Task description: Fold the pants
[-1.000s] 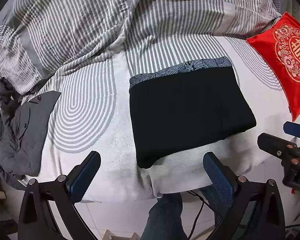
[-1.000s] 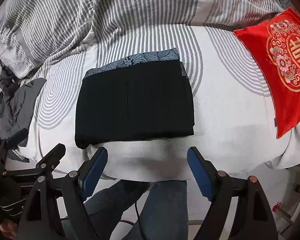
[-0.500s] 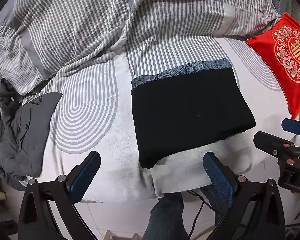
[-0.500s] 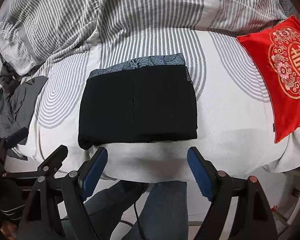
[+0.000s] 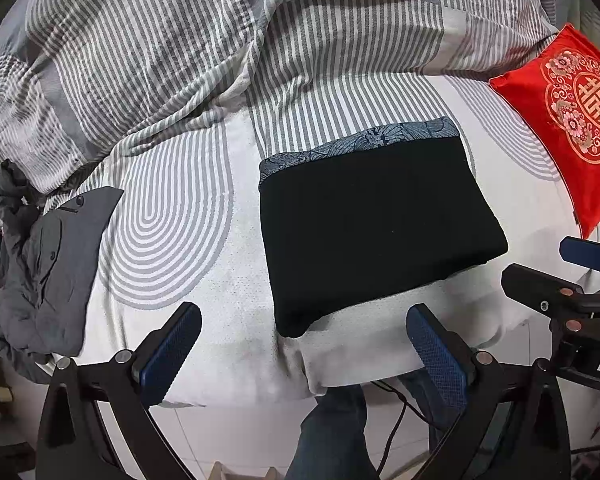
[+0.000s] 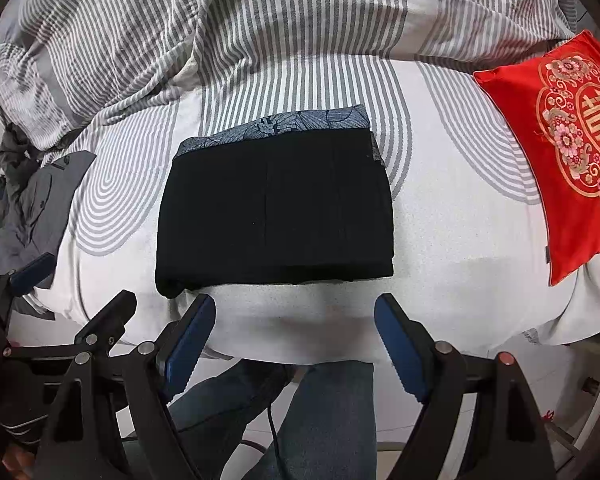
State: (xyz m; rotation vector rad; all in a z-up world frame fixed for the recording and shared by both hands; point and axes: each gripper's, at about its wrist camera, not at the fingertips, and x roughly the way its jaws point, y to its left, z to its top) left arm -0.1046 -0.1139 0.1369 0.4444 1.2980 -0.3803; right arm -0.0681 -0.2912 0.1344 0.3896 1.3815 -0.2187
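The black pants (image 5: 376, 232) lie folded into a flat rectangle on the bed, a blue-grey patterned waistband along the far edge; they also show in the right wrist view (image 6: 276, 208). My left gripper (image 5: 304, 340) is open and empty, held off the bed's near edge, short of the pants. My right gripper (image 6: 296, 328) is open and empty, just short of the pants' near edge. The right gripper's arm shows at the right of the left wrist view (image 5: 560, 292).
A striped grey-white duvet (image 5: 220, 60) is bunched at the back of the bed. A red embroidered cushion (image 6: 572, 144) lies at the right. A grey garment (image 5: 48, 272) is heaped at the left edge. The person's jeans-clad legs (image 6: 312, 412) stand below the bed edge.
Both grippers have drawn back slightly from the bed; the folded pants appear a little farther off. The pants have not moved and both grippers stay open.
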